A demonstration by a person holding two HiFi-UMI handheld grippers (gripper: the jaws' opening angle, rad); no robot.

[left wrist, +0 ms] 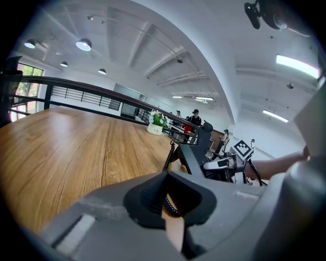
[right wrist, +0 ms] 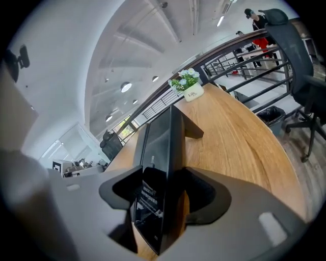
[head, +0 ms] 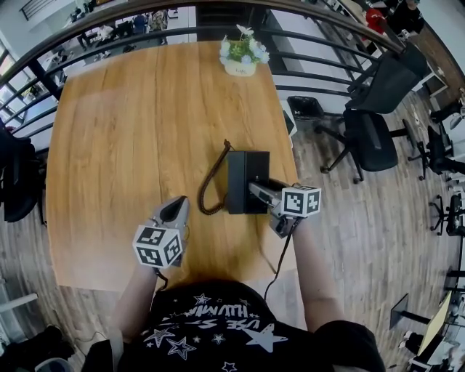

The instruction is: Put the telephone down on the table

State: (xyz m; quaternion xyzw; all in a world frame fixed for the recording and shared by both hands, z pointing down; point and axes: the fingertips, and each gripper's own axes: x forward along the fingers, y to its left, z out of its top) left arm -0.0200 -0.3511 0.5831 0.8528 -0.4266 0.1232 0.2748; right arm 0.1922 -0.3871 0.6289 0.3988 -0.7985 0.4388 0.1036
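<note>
A railing (head: 145, 16) curves round the far side of the wooden counter (head: 123, 145), with plank floor and an office chair (head: 370, 131) off to the right. The counter's left and middle are bare wood. A flower pot (head: 241, 57) stands at the far edge. The black telephone (head: 245, 178) sits on the right part, close to the right edge, and its coiled cord (head: 211, 182) loops to its left. The right claw (head: 254, 190) reaches in from the near side, its jaws spread wide to either side of the telephone's near end, with a gap showing beside the casing. The left claw (head: 176, 209) hovers over the near part, well left of the telephone, its jaws drawn together and holding nothing.
</note>
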